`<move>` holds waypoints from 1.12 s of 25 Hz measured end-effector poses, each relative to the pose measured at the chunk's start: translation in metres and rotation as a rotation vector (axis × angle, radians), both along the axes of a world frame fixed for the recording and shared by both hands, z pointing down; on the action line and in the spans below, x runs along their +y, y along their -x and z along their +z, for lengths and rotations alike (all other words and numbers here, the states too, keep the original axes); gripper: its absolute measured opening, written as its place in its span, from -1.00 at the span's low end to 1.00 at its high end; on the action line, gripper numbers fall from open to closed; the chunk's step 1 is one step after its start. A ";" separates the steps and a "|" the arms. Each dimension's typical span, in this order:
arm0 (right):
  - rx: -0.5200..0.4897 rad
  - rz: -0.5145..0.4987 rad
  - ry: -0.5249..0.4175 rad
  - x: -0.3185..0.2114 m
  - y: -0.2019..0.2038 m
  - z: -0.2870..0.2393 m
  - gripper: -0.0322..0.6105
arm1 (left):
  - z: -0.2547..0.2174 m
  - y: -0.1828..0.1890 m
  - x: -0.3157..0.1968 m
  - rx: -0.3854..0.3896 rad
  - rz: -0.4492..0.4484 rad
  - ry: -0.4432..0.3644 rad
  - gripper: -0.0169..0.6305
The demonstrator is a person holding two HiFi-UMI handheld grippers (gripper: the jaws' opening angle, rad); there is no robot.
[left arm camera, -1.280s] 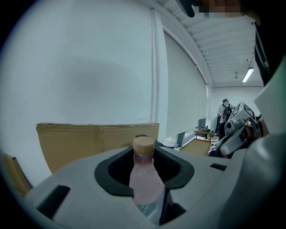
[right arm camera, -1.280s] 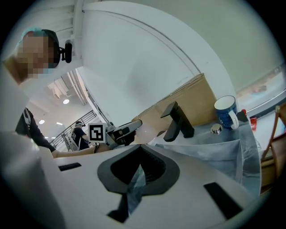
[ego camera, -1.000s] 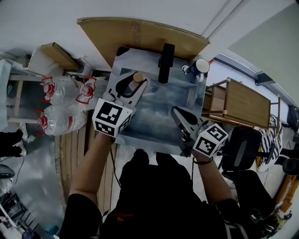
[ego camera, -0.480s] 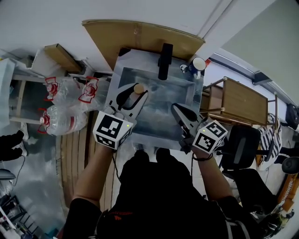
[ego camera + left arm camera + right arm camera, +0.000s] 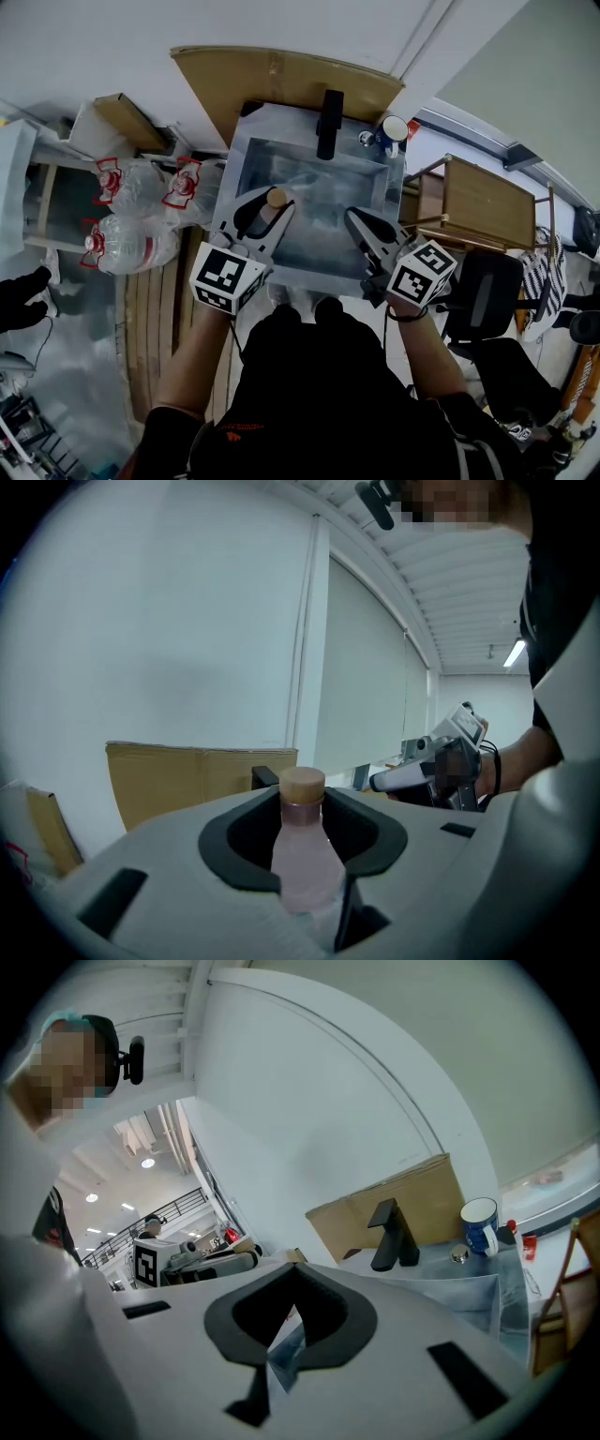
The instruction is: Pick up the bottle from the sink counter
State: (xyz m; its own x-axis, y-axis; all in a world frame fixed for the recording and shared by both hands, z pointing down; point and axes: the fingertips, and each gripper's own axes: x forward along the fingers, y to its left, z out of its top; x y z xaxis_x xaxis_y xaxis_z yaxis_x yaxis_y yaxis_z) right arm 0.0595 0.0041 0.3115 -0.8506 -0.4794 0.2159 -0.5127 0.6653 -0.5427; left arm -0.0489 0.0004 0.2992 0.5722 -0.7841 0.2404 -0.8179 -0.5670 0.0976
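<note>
The bottle (image 5: 302, 860) sits between the fingers (image 5: 230, 850) of the left gripper (image 5: 263, 204), which are clenched on its pink body. Its long axis runs along them, wooden cap toward the tips, over the left of the sink (image 5: 380, 202) at frame centre. The right gripper (image 5: 362, 225), just to the right, has its fingers closed on nothing. The black faucet (image 5: 329, 122) and mug (image 5: 394, 131) stand higher in the frame, well apart, so a lift looks unobstructed.

No readable text; red jug labels (image 5: 179, 182) seem too small.
</note>
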 end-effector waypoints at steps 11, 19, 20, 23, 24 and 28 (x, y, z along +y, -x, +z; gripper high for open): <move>0.002 -0.010 -0.021 0.008 0.002 -0.009 -0.89 | -0.008 -0.001 0.016 0.009 0.002 -0.001 -0.49; 0.005 -0.015 -0.027 0.010 0.009 -0.014 -0.89 | -0.007 0.001 0.019 0.007 0.005 0.002 -0.49; 0.007 -0.018 -0.029 0.010 0.009 -0.014 -0.89 | -0.007 0.001 0.019 0.007 0.005 0.002 -0.49; 0.013 -0.018 -0.027 0.012 0.009 -0.013 -0.89 | -0.008 0.001 0.020 0.005 0.006 0.000 -0.49; 0.014 -0.019 -0.027 0.012 0.008 -0.013 -0.89 | -0.008 0.001 0.020 0.004 0.006 -0.001 -0.49; 0.013 -0.015 -0.022 0.012 0.009 -0.011 -0.89 | -0.008 0.002 0.019 0.002 0.007 -0.001 -0.49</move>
